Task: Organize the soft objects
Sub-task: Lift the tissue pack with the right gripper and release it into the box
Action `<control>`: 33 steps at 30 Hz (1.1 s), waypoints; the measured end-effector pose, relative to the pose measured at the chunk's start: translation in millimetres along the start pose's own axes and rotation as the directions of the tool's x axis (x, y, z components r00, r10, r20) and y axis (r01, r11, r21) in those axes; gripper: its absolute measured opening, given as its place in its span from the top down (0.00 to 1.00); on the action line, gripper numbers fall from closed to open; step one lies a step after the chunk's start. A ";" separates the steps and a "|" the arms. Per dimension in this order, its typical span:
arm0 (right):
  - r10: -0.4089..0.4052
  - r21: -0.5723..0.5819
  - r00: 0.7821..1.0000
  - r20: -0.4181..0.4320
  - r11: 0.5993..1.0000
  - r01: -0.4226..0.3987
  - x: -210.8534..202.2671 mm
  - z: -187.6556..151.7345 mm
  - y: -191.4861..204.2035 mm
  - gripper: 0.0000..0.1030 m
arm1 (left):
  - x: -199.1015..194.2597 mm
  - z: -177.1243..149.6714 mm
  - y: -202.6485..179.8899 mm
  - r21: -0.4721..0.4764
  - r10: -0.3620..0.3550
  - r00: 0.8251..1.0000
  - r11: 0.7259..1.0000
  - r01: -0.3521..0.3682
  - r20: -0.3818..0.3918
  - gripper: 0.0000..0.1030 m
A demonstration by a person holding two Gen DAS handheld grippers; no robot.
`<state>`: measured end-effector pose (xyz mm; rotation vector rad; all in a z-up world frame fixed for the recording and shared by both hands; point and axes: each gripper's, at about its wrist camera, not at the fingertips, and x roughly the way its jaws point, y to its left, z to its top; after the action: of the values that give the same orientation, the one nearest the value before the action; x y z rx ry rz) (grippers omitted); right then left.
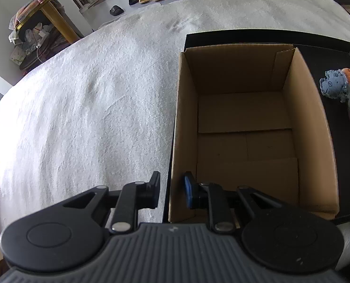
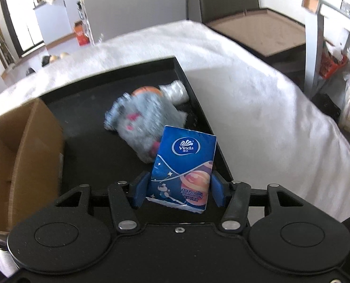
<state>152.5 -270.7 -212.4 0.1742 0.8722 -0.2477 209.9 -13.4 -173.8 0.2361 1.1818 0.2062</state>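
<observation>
Right gripper [image 2: 179, 188] is clamped on a tissue pack [image 2: 184, 165] (blue, Vinda logo). Pack sits upright between the jaws, tilted slightly, blue pads [image 2: 140, 192] pressing its lower left and right edges; most of the pack sticks out past the fingertips. It is held over the near right part of the black tray [image 2: 92, 160].

Behind the pack, on the tray: a grey plush toy [image 2: 141, 122] with pink marks (blurred, details unclear), lying near the tray's right wall. An orange piece [image 2: 146, 90] and a white bundle [image 2: 175, 90] lie just beyond it, touching or nearly touching; can't tell which.

Cardboard box [image 1: 245, 122] stands in the left part of the tray, open top, nothing visible inside. In the right wrist view it shows at the left edge, well apart from the pack.

Left gripper [image 1: 172, 189] straddles the box's near left wall: one finger [image 1: 154, 188] outside over the bed, the other inside the box. Jaws are close together, a small gap between them; whether they pinch the wall I can't tell.

Tray rests on a bed with a white fuzzy cover [image 1: 92, 106]. From the left wrist view the plush toy shows at the far right, on the tray, outside the box.
</observation>
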 end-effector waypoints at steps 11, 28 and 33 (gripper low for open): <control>0.110 -0.107 0.988 0.113 0.989 -0.098 -43.5 14.5 30.1 0.48 | -0.2 -4.4 3.8 -0.006 -0.010 1.000 1.000 0.010 0.005 0.80; 0.272 -0.454 0.954 0.131 0.871 -0.186 -48.9 17.1 92.6 0.48 | 1.0 -7.4 13.1 -0.042 -0.039 0.998 0.998 0.041 0.053 0.90; 0.318 -0.547 0.938 0.138 0.814 -0.195 -52.1 21.8 110.3 0.48 | 1.9 -7.3 17.2 -0.059 -0.056 0.997 0.997 0.059 0.060 0.90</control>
<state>167.7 -163.2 -152.8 -0.2487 0.6525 0.2335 203.2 4.1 -173.1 0.1539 1.1213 0.1832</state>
